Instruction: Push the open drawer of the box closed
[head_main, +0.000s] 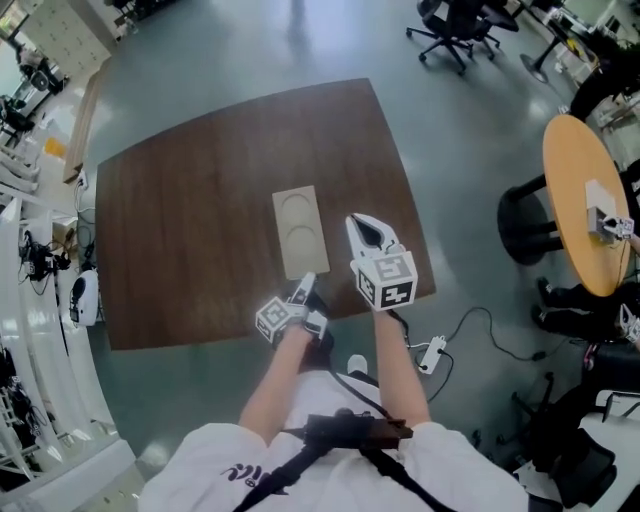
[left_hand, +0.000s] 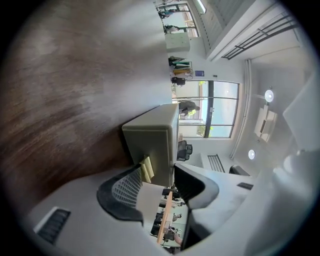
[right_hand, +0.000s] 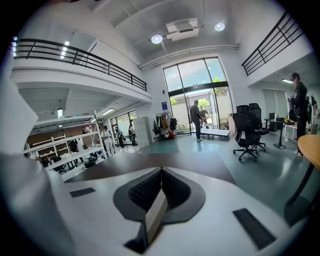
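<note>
A beige box (head_main: 300, 232) with two round marks on its top lies on the brown table (head_main: 180, 230). My left gripper (head_main: 303, 285) is at the box's near end, with its jaws open. In the left gripper view the picture is rolled sideways; the box (left_hand: 157, 131) stands just ahead of my left gripper (left_hand: 158, 169), and a small beige tab (left_hand: 146, 170) sticks out of its near face beside one fingertip. How far the drawer stands out I cannot tell. My right gripper (head_main: 360, 222) hovers beside the box's right side. Its pads (right_hand: 161, 175) meet with nothing between them.
The table's near edge (head_main: 260, 335) runs just under both grippers. A power strip with a cable (head_main: 432, 352) lies on the floor at the right. A round orange table (head_main: 585, 200) and office chairs (head_main: 455, 30) stand further off, and shelving (head_main: 30, 300) lines the left.
</note>
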